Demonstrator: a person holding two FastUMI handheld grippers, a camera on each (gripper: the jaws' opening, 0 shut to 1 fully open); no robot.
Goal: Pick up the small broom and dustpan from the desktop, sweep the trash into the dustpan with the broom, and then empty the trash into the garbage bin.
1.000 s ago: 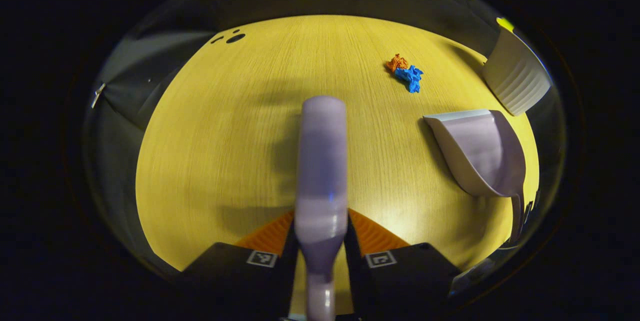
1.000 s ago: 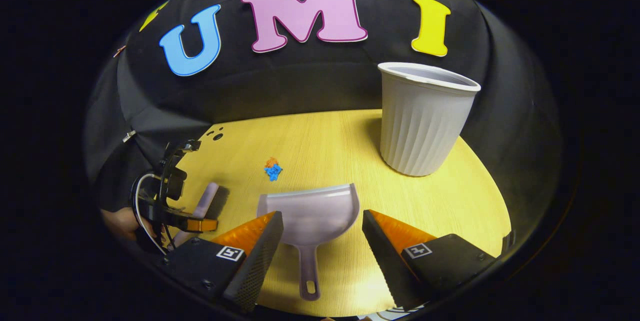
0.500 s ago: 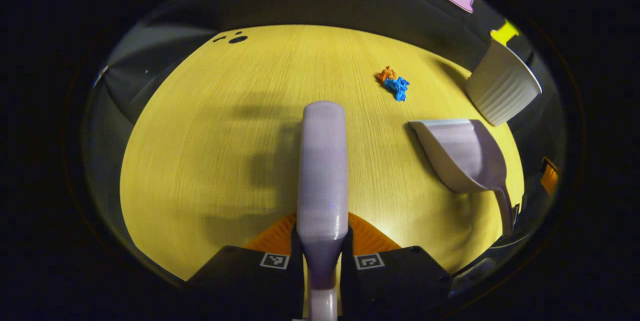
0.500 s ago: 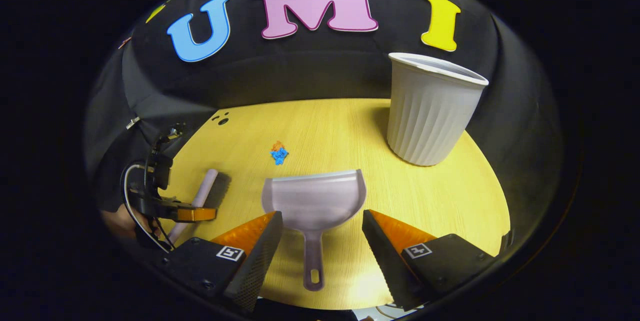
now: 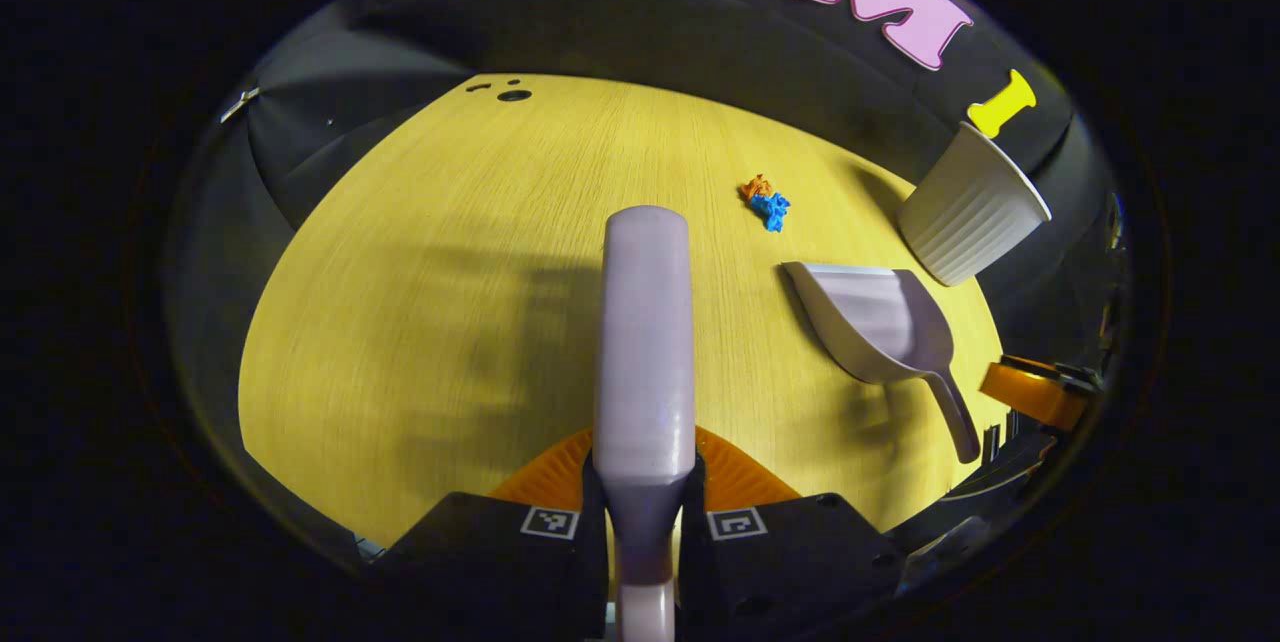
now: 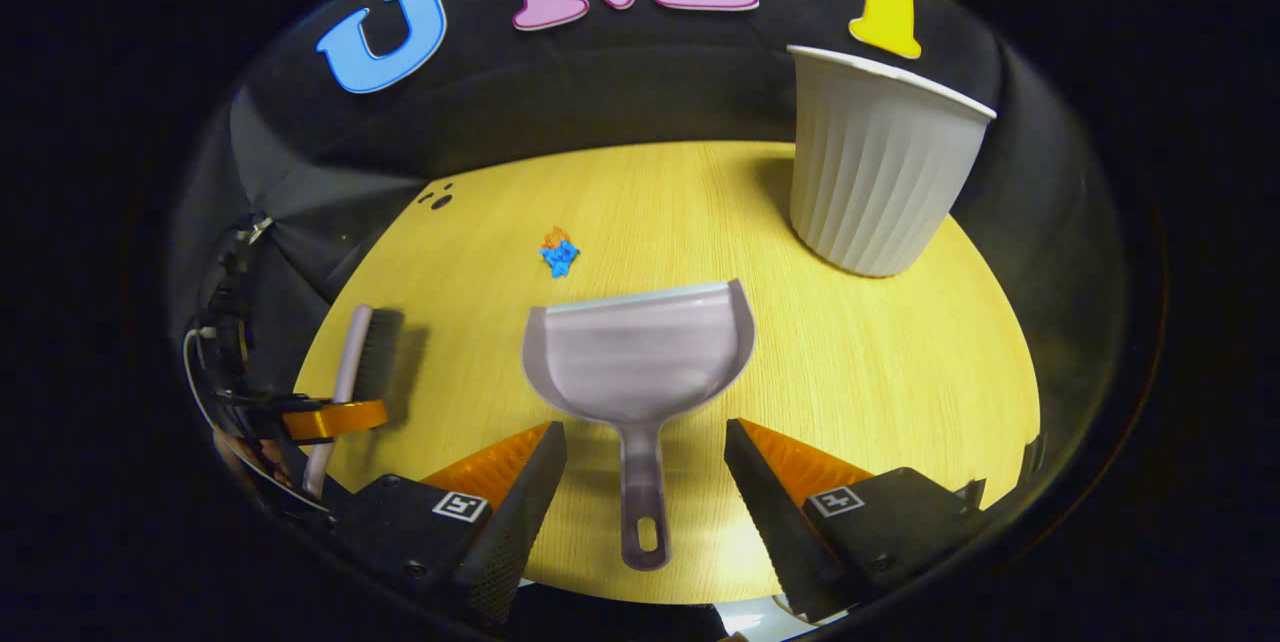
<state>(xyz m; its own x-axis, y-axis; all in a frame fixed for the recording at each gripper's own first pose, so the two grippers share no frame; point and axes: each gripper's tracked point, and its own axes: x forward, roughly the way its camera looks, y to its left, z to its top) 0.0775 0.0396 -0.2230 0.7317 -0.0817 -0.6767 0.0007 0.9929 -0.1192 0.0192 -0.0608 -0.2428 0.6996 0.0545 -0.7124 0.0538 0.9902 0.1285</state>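
1. The left gripper [image 5: 645, 512] is gripping the broom [image 5: 645, 342] by its handle; fingers pressing both sides.
2. The right gripper [image 6: 645, 482] is spreading wide around the dustpan [image 6: 640, 357] handle; dustpan lying on the table [image 6: 880, 372]; trash [image 6: 559, 252] beyond it.

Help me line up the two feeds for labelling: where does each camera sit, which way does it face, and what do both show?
Left gripper view: rides the left gripper, looking along the broom it clamps, across the desktop.
Right gripper view: rides the right gripper, facing the booth wall; open fingers flank the dustpan handle.
Shared: broom, dustpan, trash, garbage bin, desktop; each shows the other gripper at its edge.
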